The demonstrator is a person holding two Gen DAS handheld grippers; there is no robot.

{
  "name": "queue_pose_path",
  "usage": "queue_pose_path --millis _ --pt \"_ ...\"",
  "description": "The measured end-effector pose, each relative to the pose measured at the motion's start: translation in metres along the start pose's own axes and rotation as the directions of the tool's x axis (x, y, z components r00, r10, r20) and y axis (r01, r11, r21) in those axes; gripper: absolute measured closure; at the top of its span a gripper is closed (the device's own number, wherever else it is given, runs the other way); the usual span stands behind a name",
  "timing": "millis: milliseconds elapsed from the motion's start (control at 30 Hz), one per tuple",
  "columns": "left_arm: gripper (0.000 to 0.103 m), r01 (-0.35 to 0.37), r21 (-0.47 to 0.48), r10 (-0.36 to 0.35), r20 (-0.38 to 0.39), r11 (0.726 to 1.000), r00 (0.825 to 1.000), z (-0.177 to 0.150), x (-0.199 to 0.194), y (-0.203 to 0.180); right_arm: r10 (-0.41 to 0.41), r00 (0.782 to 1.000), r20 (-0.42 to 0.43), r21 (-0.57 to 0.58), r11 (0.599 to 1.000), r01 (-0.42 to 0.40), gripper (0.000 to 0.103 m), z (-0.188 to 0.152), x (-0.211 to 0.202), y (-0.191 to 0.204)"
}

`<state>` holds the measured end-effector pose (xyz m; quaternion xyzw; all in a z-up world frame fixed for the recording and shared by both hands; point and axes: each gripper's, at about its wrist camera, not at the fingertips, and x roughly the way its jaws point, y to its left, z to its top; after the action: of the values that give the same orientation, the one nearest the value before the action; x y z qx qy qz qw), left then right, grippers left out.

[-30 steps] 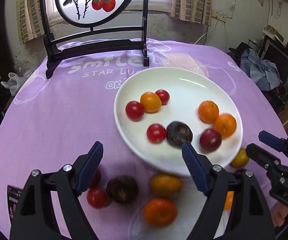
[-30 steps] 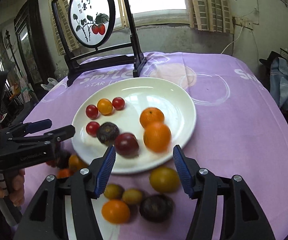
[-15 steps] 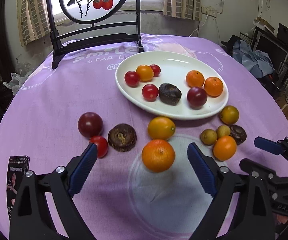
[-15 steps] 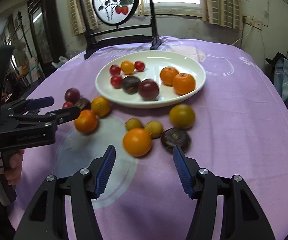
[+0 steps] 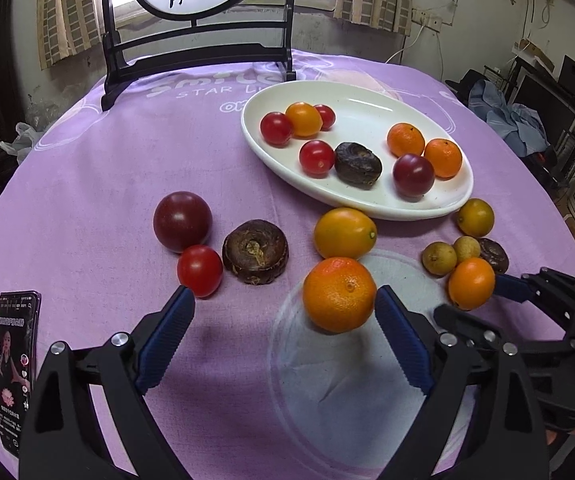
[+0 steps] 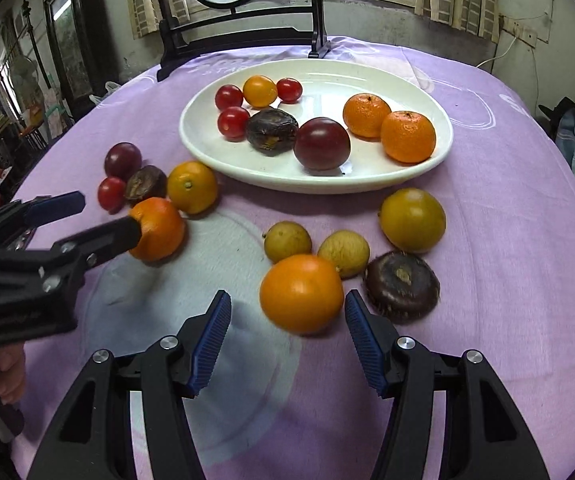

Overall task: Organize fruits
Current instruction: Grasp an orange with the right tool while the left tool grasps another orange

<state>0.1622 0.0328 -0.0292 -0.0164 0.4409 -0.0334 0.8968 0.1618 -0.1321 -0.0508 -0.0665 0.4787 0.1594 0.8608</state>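
Fruits: part sit on the white plate (image 6: 191,136), glossy oval ceramic w/ raised rim; the rest lie loose on the purple tablecloth (image 5: 87,168), soft matte fabric w/ white print.

Changed in the last sec: both grippers dropped down and in from over the plate to the loose fruit near the table edge, so the plate looks farther off and the loose fruit looms large. Reads as a fresh pickup round w/ both hands, each going for an orange to carry to the plate.

Left gripper (image 5: 283,320): jaws spread wide, wider than a sec ago, empty. The big tangerine (image 5: 338,294), round, dimpled peel, sits at the inner side of its right pad, not clearly squeezed; left pad well apart, by the small red tomato (image 5: 200,270).

Right gripper (image 6: 287,320): jaws closing, w/ the smooth orange fruit (image 6: 301,292) between them; gaps show both sides, so not gripped yet.

Other loose pieces, large to small: dark-red plum (image 5: 182,220), smooth & shiny; yellow-orange citrus (image 5: 344,233), slightly oval; green-yellow round fruit (image 6: 412,219); two dark-brown wrinkled flattened fruits (image 5: 255,252) (image 6: 401,284), rough skin; two dull tan longan-like balls (image 6: 287,240).

Phone (image 5: 13,368) lies flat, far left, screen lit.
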Motion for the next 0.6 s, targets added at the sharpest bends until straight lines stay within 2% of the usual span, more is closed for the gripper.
queue_pose_path --millis 33,200,367,533,600 --pt "0.013 0.002 -0.002 -0.002 -0.001 1.000 1.000 0.000 0.000 0.000 -0.023 1.000 0.007 -0.003 1.000 0.023 0.063 0.001 0.001 0.001" --pt "0.013 0.004 0.005 -0.004 -0.003 1.000 1.000 -0.001 0.004 -0.003 0.037 0.999 0.021 0.043 0.998 -0.038 0.063 -0.007 -0.010 -0.008" --pt "0.013 0.016 0.008 -0.016 -0.043 1.000 0.999 -0.005 0.011 -0.009 0.076 0.996 0.054 0.065 0.995 -0.079 0.063 -0.018 -0.023 -0.016" --pt "0.014 -0.009 0.043 0.011 -0.060 0.999 0.998 -0.008 0.018 -0.021 0.115 0.990 0.078 0.075 0.990 -0.121 0.063 -0.023 -0.031 -0.022" --pt "0.020 -0.011 0.053 0.015 -0.073 0.999 0.997 -0.008 0.023 -0.026 0.131 0.988 0.085 0.077 0.987 -0.138 0.063 -0.024 -0.033 -0.024"
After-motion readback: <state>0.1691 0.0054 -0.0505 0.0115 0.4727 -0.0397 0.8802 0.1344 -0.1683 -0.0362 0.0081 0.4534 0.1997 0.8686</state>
